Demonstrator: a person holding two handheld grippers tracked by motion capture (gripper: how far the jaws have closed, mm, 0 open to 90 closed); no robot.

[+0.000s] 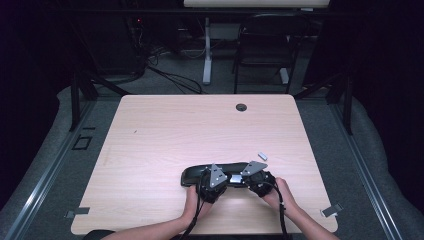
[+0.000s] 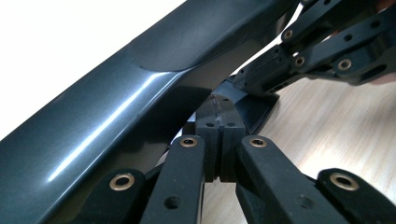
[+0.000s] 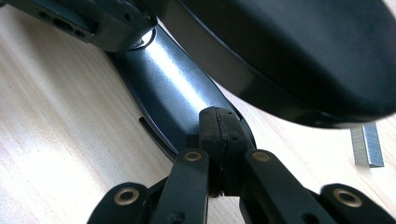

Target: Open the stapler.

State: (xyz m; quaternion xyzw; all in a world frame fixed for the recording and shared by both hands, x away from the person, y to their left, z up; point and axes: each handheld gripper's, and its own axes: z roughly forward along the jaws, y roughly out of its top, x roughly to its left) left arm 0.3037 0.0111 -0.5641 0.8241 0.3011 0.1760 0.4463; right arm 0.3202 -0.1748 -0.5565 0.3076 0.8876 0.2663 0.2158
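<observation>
The room around me is dark. Far behind the table stands a black chair (image 1: 265, 47), and cables lie on the grey floor (image 1: 165, 75) there. My table (image 1: 165, 135) is big, made of pale wood, with a small round hole (image 1: 241, 107) near its far edge. Most of the wood is bare.

Near me, a bit right of the middle, lies a long black stapler (image 1: 192, 175). It rests flat and runs from left to right. My two grippers sit right on it, close together, and they hide its middle from above.

My left gripper (image 2: 218, 140) has its jaws squeezed fully together, tips just at the stapler's dark body. It holds nothing between them. My right gripper (image 3: 220, 133) is squeezed closed too, its tip touching the stapler's shiny base.

A small strip of staples (image 1: 262, 156) lies just past my right gripper, on the far right side
</observation>
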